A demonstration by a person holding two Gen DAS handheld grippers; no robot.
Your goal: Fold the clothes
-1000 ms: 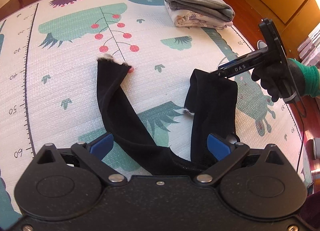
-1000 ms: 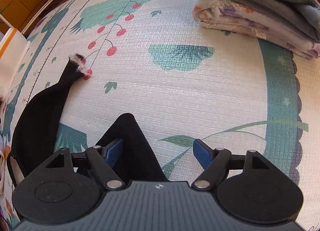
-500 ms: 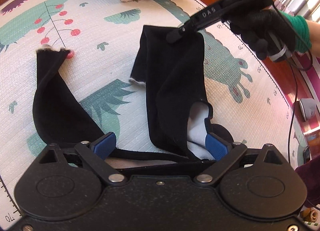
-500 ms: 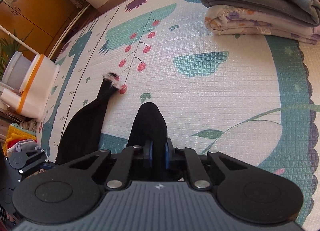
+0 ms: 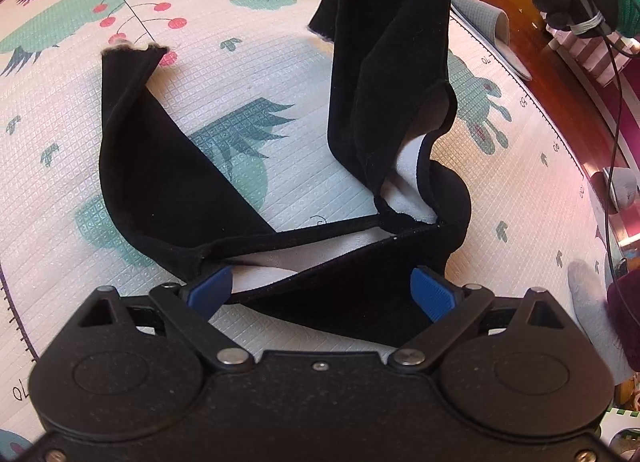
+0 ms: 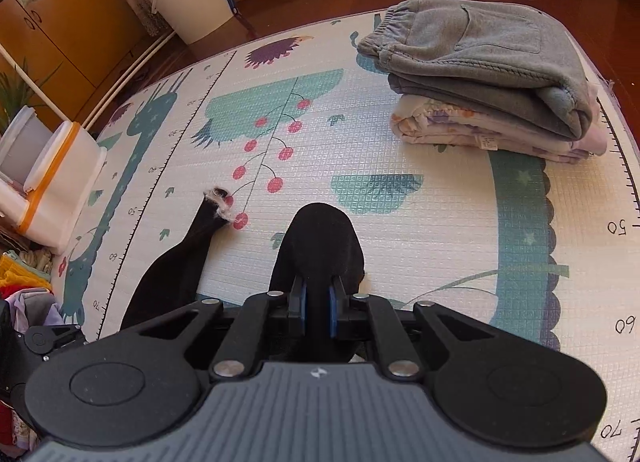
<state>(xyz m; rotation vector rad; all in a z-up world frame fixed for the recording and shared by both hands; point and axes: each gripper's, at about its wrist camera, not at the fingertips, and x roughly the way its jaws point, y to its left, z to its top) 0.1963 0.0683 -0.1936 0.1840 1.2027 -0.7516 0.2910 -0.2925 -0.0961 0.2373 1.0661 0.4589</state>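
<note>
Two garments [image 6: 488, 73] sit folded in a stack; the black leggings [image 5: 168, 165] lie unfolded on the mat [image 6: 400, 242]. Right gripper [image 6: 318, 312] clenches one lifted leg (raised off the mat); left gripper [image 5: 322, 290] gapes empty.

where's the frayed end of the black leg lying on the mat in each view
Left wrist view: the frayed end sits upper left, flat on the mat, beside the red cherries.
Right wrist view: it lies left of centre, just left of the lifted leg clamped by the right gripper.
Shared landmark: the red cherries on the black branch line.
</note>
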